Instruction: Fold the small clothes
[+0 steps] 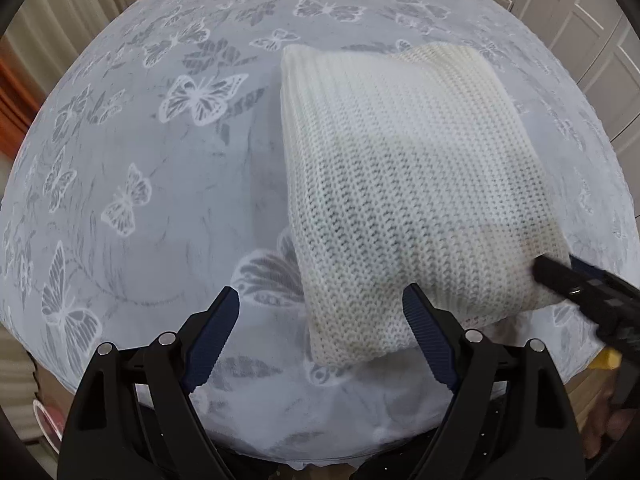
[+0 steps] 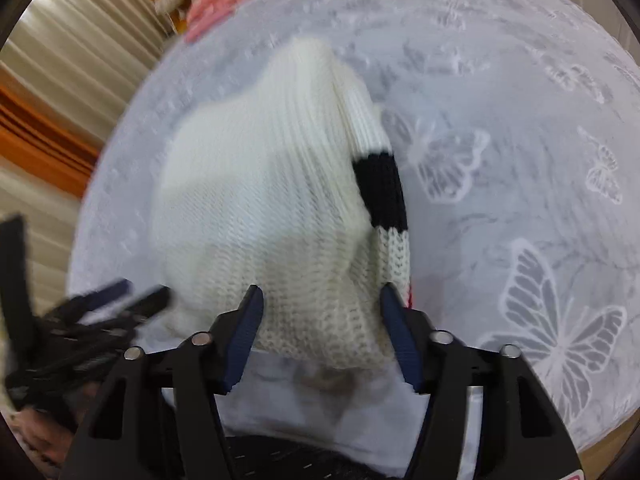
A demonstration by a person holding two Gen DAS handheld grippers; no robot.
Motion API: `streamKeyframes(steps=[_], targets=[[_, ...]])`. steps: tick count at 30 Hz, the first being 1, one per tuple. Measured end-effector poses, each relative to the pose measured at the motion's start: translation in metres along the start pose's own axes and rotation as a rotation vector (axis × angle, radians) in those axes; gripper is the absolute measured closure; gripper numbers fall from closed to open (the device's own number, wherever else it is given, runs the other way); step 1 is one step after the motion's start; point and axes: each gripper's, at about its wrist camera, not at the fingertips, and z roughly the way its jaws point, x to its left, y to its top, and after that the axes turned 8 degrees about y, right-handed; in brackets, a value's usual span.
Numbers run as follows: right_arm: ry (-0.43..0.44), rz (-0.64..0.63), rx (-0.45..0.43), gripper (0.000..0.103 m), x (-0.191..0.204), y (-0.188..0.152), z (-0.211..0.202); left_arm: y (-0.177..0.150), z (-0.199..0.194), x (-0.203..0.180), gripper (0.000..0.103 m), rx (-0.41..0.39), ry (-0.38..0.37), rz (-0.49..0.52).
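The left gripper's [image 1: 316, 312] fingers are held spread and empty, the right gripper's [image 2: 320, 312] pinched on the sweater's [image 1: 400, 184] six-o'clock corner mid-fold; next, that corner likely needs laying toward twelve o'clock.

My left tool [image 1: 320, 312] and right tool [image 2: 320, 306] look alike: black angular plastic frames, silver round screws [image 1: 167, 337] on the knuckles, ribbed navy-blue pads [image 2: 245, 338] lining both fingers.
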Motion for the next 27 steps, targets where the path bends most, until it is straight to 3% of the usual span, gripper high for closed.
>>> streamKeyframes(steps=[1, 6, 9, 12, 15, 19, 21, 24, 25, 26, 27], targets=[[-0.020, 0.006, 0.015, 0.090, -0.002, -0.001, 0.006, -0.001, 0.001, -0.001, 0.021, 0.004, 0.005, 0.006], [-0.008, 0.086, -0.062, 0.092, -0.022, -0.006, -0.017, -0.008, 0.015, -0.004, 0.022, 0.038, 0.064, 0.077], [-0.006, 0.113, -0.015, 0.094, -0.040, -0.012, 0.001, -0.013, 0.033, -0.003, 0.020, 0.082, 0.060, 0.075], [0.046, 0.144, -0.015, 0.091, -0.040, -0.006, -0.007, -0.015, 0.035, 0.000, 0.020, 0.084, 0.045, 0.049], [0.080, 0.120, -0.068, 0.082, -0.023, 0.006, -0.032, -0.011, 0.015, 0.009, 0.021, 0.049, -0.025, 0.021], [0.085, 0.016, -0.144, 0.049, 0.003, 0.048, -0.055, 0.005, -0.011, 0.025, 0.018, 0.002, -0.139, -0.066], [0.090, -0.005, -0.138, 0.045, 0.010, 0.068, -0.045, 0.018, -0.016, 0.026, 0.016, -0.016, -0.148, -0.090], [0.044, -0.027, -0.066, 0.045, 0.010, 0.095, -0.005, 0.039, -0.012, 0.021, 0.016, -0.026, -0.109, -0.090], [0.037, -0.033, -0.044, 0.057, 0.009, 0.097, 0.009, 0.044, -0.011, 0.020, 0.016, -0.031, -0.101, -0.087], [0.038, -0.055, -0.020, 0.080, 0.011, 0.098, 0.020, 0.048, -0.010, 0.019, 0.016, -0.034, -0.097, -0.084], [0.018, -0.070, -0.021, 0.081, 0.014, 0.097, 0.020, 0.050, -0.011, 0.018, 0.016, -0.036, -0.095, -0.079]])
